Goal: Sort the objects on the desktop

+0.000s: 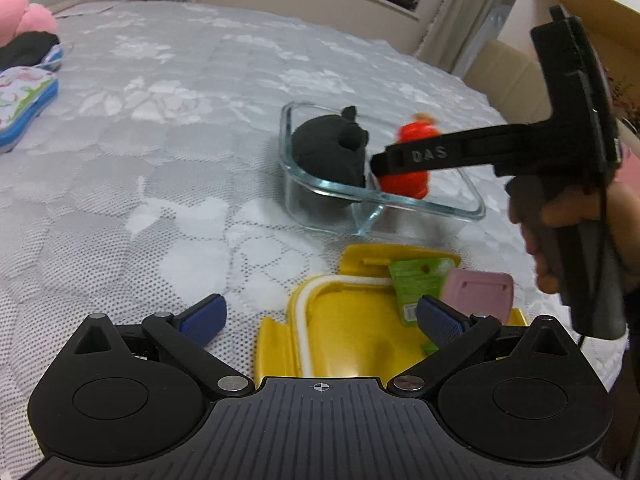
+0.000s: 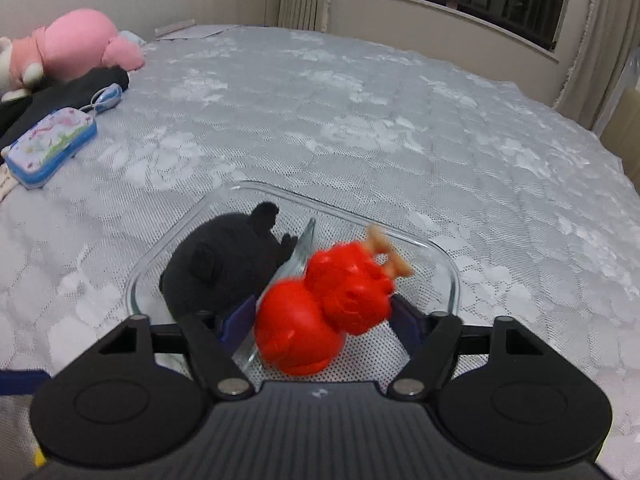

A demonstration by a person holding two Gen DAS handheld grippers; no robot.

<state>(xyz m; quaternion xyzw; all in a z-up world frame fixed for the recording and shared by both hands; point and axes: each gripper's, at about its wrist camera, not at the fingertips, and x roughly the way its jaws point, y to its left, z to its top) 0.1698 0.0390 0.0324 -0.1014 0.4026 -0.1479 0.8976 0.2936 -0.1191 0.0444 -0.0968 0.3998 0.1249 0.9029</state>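
A clear glass container (image 2: 452,272) with a divider stands on the lace-covered surface. A black plush toy (image 2: 224,268) fills its left compartment. My right gripper (image 2: 322,314) hovers over the right compartment with its blue pads against both sides of a red rubber toy (image 2: 304,320), which looks blurred. The left wrist view shows the same container (image 1: 476,208), black toy (image 1: 328,152) and red toy (image 1: 404,184) behind the right gripper (image 1: 384,164). My left gripper (image 1: 320,312) is open, nothing between its pads, above a yellow lid (image 1: 348,344) carrying a green card (image 1: 416,284) and a pink piece (image 1: 480,292).
A blue-edged patterned case (image 2: 52,144) lies far left, with a pink plush (image 2: 76,44) and black cloth (image 2: 80,88) behind it. A cardboard box (image 1: 504,68) stands past the right edge. A hand (image 1: 560,216) holds the right gripper's handle.
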